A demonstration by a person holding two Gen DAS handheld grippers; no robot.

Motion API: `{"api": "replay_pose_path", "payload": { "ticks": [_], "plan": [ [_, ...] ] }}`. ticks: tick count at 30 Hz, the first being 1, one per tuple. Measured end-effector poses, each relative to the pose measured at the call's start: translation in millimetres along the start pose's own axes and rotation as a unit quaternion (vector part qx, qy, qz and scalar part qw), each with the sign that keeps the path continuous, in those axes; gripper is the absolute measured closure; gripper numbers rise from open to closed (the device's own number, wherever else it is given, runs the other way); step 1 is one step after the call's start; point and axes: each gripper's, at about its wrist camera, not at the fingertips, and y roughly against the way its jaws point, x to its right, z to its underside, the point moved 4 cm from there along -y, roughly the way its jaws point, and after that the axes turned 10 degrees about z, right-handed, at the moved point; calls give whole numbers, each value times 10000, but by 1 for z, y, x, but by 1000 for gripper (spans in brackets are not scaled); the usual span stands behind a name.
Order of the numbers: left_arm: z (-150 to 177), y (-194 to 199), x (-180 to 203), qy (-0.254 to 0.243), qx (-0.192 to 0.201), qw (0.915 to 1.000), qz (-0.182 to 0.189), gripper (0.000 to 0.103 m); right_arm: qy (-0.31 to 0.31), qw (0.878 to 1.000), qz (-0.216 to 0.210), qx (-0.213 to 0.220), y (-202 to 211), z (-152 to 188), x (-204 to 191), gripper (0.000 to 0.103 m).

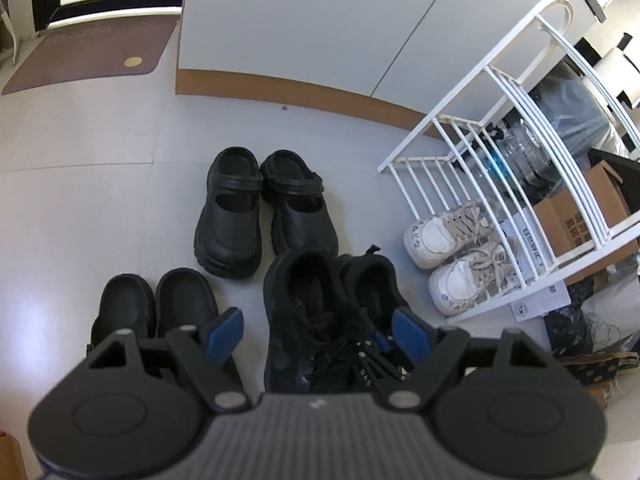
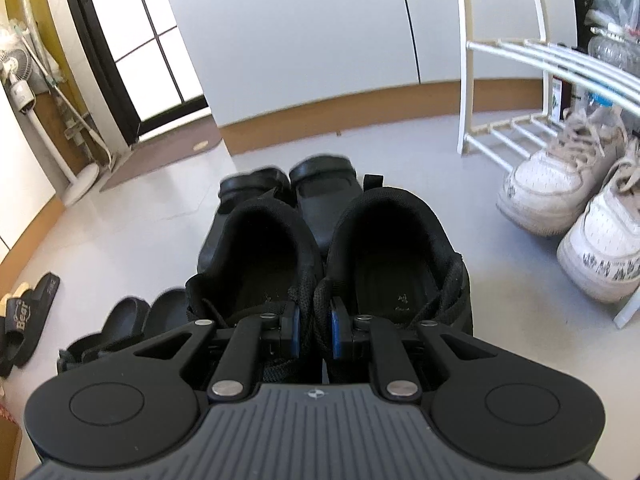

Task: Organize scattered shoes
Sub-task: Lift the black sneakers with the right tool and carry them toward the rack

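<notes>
bear sandals [image 2: 24, 316]: lower left edge of the right wrist view, lying loose on the floor, well apart from the rack; likely not yet sorted.
black slides [image 1: 154, 304]: lower left of the left wrist view, side by side as a pair, just beside the left gripper's left finger.
left gripper [image 1: 318, 330]: bottom centre of its view, fingers spread wide with nothing pressed between them; it hangs over the black sneakers without gripping, seemingly ready to steady them.
strapped black clogs [image 1: 264, 208]: centre of the left wrist view, paired and touching, heels toward the wall, set on the floor in front of the grey cabinet.
black sneakers [image 2: 328, 260]: centre of the right wrist view, the two openings side by side; this is the pair being handled.
right gripper [image 2: 314, 330]: bottom centre of its view, blue pads closed tight on the two inner collars pinched together, so one grip carries both shoes at once.
white sneakers [image 2: 568, 204]: right of the right wrist view, paired on the rack's bottom tier, toes pointing out.
white shoe rack [image 1: 500, 136]: right side of the left wrist view, slatted tiers; upper slats look free, a probable place for the black pair.
</notes>
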Motion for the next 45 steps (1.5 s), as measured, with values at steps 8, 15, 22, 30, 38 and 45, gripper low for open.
{"api": "replay_pose_path", "payload": {
  "ticks": [8,15,22,30,38,45],
  "plan": [
    [3,9,6,-59,99,9999,12,19,-160,9996,55,216,8,-19,0,87],
    [0,7,7,-85,111,9999,40,19,-330,9989,249,241,8,-26,12,87],
    [-2,9,10,-96,142,9998,76,19,-571,9962,514,412,12,-51,26,87],
    [-6,21,21,-169,376,9990,179,19,-920,9892,825,794,33,-98,45,87],
    [-10,26,24,-97,442,9984,353,19,-1412,9732,1370,1194,43,-147,84,87],
    [-14,25,21,14,425,9980,470,19,-1771,9560,1877,1396,38,-179,130,87]
  ]
}}
